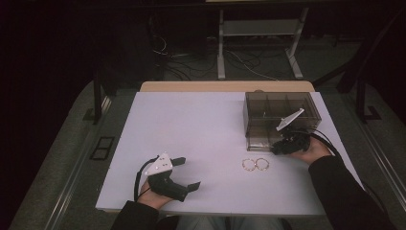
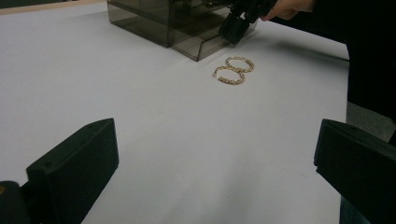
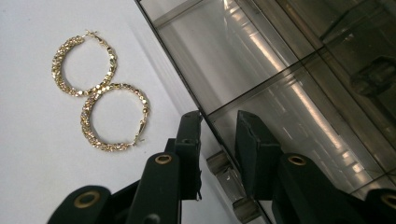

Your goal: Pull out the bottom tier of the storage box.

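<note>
Smoked box with its drawer handle in the jaws, two gold hoops beside it

The smoky clear plastic organizer box (image 1: pixel 277 120) stands at the table's far right, split into compartments by inner walls; its small clear drawer handle (image 3: pixel 220 164) sits between the narrowly parted jaws of the right gripper (image 3: pixel 218 135). Two gold beaded hoop earrings (image 1: pixel 255 164) lie flat on the white table just in front of the box, side by side and touching

Looks like a lab or recording room: dim, dark walls, a white board (image 1: pixel 191 143) laid over a wooden table (image 1: pixel 225 86), loose cables (image 1: pixel 244 62) on grey carpet beyond the far edge, metal stand legs (image 1: pixel 221 48).
</note>
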A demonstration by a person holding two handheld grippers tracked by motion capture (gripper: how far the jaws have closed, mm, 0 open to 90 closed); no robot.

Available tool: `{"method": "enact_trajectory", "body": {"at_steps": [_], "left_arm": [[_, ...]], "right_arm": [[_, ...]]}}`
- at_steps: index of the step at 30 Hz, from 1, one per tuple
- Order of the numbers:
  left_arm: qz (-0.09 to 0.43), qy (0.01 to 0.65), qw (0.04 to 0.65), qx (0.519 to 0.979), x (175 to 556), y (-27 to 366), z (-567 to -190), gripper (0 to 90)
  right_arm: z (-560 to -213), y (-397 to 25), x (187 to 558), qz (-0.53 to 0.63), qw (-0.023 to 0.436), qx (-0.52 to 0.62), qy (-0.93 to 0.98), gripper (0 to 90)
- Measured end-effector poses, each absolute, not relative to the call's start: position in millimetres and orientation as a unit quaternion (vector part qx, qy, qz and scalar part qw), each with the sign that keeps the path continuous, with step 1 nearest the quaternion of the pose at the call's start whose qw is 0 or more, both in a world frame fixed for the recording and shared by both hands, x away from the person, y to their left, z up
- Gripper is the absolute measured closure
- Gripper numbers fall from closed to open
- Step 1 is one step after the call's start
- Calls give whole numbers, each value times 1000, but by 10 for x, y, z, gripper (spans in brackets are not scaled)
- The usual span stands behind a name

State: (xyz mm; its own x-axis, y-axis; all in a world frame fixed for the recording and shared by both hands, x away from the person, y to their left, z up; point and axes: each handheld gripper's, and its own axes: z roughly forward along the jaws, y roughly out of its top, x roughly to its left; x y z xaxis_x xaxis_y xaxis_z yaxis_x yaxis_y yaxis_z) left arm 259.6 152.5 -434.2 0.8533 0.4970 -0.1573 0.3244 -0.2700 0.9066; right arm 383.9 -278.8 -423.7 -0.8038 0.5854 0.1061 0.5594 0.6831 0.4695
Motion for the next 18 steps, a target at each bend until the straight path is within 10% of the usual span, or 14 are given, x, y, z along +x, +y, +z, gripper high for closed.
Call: {"method": "enact_trajectory", "body": {"at_steps": [18], "left_arm": [[79,257,542,796,2591,1516,-4346,0]], "right_arm": [[-4245,-2832,3763,251,4,304,919,708]]}}
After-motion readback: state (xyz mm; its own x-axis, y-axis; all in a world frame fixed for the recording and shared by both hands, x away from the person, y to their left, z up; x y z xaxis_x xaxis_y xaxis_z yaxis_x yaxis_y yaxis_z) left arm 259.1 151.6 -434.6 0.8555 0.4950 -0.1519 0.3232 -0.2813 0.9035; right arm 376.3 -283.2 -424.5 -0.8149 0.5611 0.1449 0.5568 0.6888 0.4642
